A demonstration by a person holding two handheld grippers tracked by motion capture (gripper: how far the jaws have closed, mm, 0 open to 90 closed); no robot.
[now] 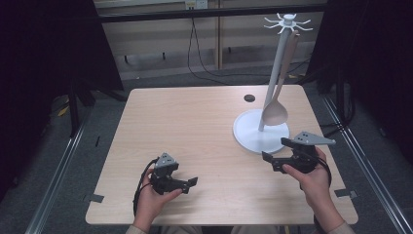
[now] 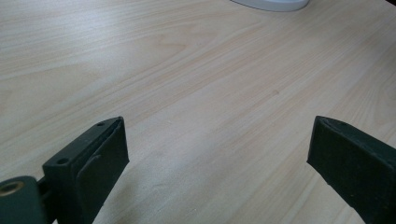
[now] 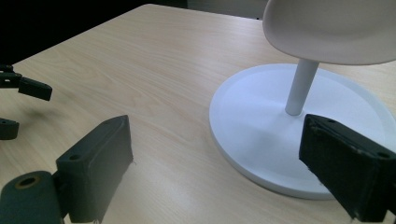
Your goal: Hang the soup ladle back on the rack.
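Observation:
A white stand point(image 1: 275, 73) with a round base point(image 1: 248, 134) and a ring of hooks on top rises at the table's right. A beige spoon point(image 1: 276, 113) hangs from one hook, its bowl just above the base. My right gripper point(image 1: 275, 150) is held in a hand just in front of the base, open and holding nothing. In the right gripper view its jaws stand wide apart point(image 3: 215, 140), with the base point(image 3: 252, 121), pole point(image 3: 301, 88) and spoon bowl point(image 3: 336, 28) close ahead. My left gripper point(image 1: 190, 185) sits near the front left, open and holding nothing point(image 2: 219, 144).
The light wooden table point(image 1: 195, 126) has a small black round spot point(image 1: 249, 98) at its far edge. Dark curtains hang on both sides, and cables lie on the floor behind. The left gripper point(image 3: 23, 88) shows at the left edge of the right gripper view.

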